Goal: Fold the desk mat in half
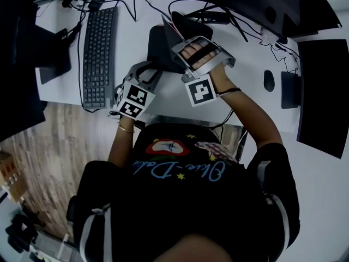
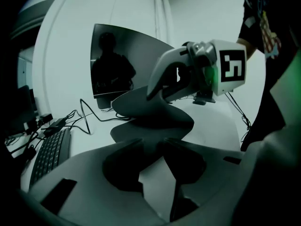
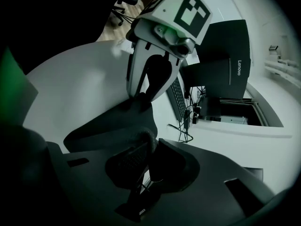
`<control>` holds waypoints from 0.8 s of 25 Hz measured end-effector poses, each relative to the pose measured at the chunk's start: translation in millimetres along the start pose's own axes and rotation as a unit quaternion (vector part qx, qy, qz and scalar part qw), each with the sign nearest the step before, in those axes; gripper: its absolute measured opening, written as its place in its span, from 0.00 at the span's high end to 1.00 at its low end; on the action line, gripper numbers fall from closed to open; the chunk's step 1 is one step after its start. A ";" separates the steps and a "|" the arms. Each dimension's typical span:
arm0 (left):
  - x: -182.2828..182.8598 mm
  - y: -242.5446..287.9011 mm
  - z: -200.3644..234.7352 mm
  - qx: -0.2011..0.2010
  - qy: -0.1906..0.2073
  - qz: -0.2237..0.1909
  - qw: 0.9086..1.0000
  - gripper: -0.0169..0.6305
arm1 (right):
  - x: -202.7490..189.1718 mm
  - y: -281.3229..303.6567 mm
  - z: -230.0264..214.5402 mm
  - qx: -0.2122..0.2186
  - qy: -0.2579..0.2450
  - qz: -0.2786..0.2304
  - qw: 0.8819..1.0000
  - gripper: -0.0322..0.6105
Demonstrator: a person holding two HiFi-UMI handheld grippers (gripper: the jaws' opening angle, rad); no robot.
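On the white counter (image 1: 251, 53), just right of the keyboard (image 1: 99, 48), the desk mat (image 1: 161, 51) sits in front of the person, one side lifted & curled over, the rest lying flat. Right gripper (image 3: 149, 147) has its jaws closed on the raised edge: the right gripper view shows the textured edge pinched betw. the pads and bending round them. Left gripper (image 2: 152, 145) has its jaws apart w/ nothing pinched. Pale counter shows thru the gap, and the mat's near lobe lies just past the tips; can't tell if they touch it.

Handling, judged from its shape: thin, soft, floppy. It sags into an S-curve from one pinch, so no stiffness to count on. Prob. light. The textured face should give the pads decent bite. Not fragile; a firm pinch won't hurt it.

Where to hold: at the edge, near the corners, one gripper per corner of the same side, so that side travels level & lands square on the opposite edge. A single mid-edge grip lets the corners droop & the fold goes skew. Left gripper prob. wants the free corner on its side. Cables (image 1: 131, 7) & keyboard are near, so snag risk.
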State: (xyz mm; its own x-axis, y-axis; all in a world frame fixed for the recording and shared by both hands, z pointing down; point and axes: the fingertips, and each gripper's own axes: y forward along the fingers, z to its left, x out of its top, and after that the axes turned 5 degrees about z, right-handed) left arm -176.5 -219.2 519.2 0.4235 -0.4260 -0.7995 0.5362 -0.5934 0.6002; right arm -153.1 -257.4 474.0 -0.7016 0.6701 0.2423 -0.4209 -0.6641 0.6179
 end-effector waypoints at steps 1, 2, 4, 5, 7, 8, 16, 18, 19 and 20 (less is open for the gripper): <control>-2.3 -3.0 2.3 0.002 -0.007 -0.001 1.000 0.78 | 5.0 3.4 1.7 0.000 -0.004 -0.005 1.000 0.88; -4.7 -5.8 4.4 0.005 -0.012 -0.001 1.000 0.78 | 10.2 6.9 3.9 0.000 -0.006 -0.009 1.000 0.87; -9.5 -11.0 7.2 0.012 -0.017 0.002 1.000 0.78 | 22.3 13.4 11.6 0.009 0.000 -0.024 1.000 0.85; -11.4 -13.3 8.1 0.015 -0.019 0.003 1.000 0.78 | 30.1 16.0 17.8 0.021 0.010 -0.037 0.999 0.83; -13.9 -17.8 9.7 0.018 -0.025 0.002 1.000 0.78 | 44.5 19.4 29.7 0.045 0.030 -0.064 0.996 0.80; -14.9 -20.0 10.6 0.018 -0.030 0.001 0.999 0.78 | 48.8 20.8 33.0 0.050 0.034 -0.070 0.996 0.80; -19.6 -32.9 20.7 0.028 -0.057 -0.010 0.998 0.78 | 52.0 21.9 35.9 0.064 0.045 -0.070 0.995 0.79; -19.7 -35.2 20.5 0.030 -0.062 -0.013 0.998 0.78 | 50.1 20.7 33.4 0.062 0.042 -0.068 0.995 0.78; -20.4 -36.2 19.7 0.030 -0.062 -0.013 0.998 0.78 | 49.6 19.8 32.3 0.061 0.041 -0.067 0.995 0.77; -21.2 -37.1 19.0 0.030 -0.062 -0.013 0.998 0.78 | 49.4 18.8 31.4 0.063 0.041 -0.066 0.995 0.75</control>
State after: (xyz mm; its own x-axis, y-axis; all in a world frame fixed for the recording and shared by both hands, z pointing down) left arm -219.2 -201.1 513.4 0.3143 -0.4894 -0.8134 0.4995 -0.6434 0.5801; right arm -177.7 -226.3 521.0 -0.6912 0.7165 0.0944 -0.4411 -0.5217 0.7302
